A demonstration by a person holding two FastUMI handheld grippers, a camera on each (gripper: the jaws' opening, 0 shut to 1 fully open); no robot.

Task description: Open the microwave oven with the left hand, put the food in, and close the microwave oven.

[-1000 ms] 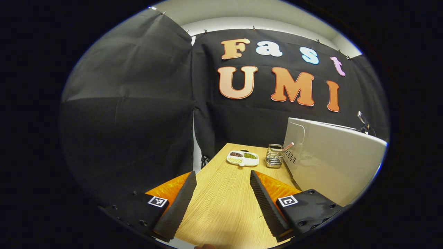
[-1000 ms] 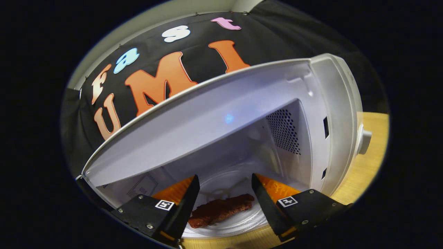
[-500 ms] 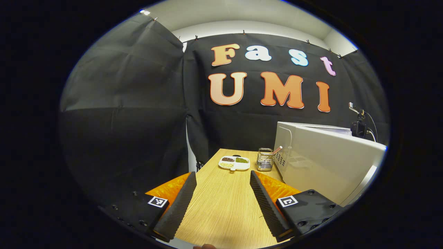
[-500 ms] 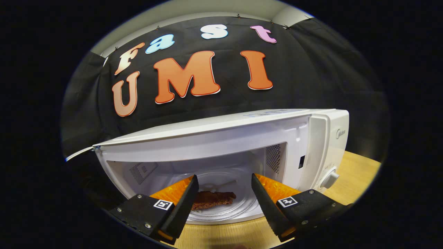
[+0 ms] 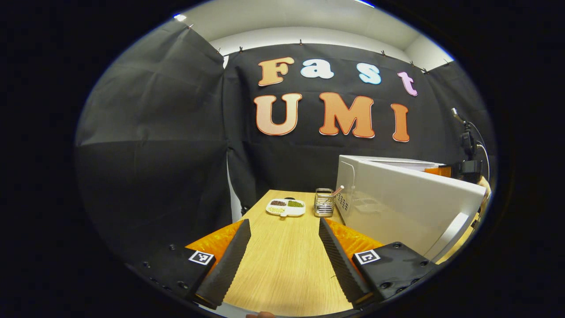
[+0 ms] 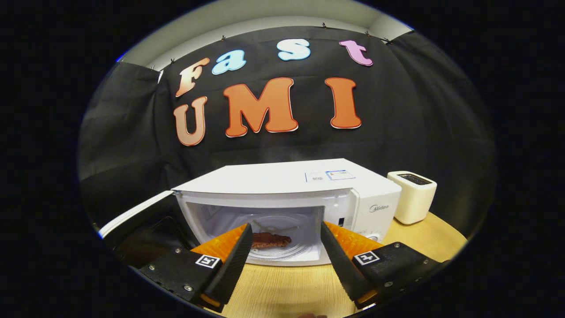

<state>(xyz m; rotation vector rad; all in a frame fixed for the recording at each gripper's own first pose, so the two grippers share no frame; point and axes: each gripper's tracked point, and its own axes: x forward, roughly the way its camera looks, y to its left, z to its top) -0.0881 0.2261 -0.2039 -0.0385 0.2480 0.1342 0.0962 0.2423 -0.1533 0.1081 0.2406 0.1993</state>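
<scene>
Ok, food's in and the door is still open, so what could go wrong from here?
1. The microwave door stands wide open with the left gripper behind it, jaws open and apart from it; a hurried swing could slam the door or shift the microwave.
2. The wire basket sits close beside the microwave's left side, so a sideways shove could knock it.
3. The right gripper hangs in front of the opening where the food lies; the closing door may hit it.

Food (image 6: 270, 240) lay inside the open microwave (image 6: 287, 185) on the table (image 6: 282, 287); toaster (image 6: 412, 196) stood just right.
</scene>
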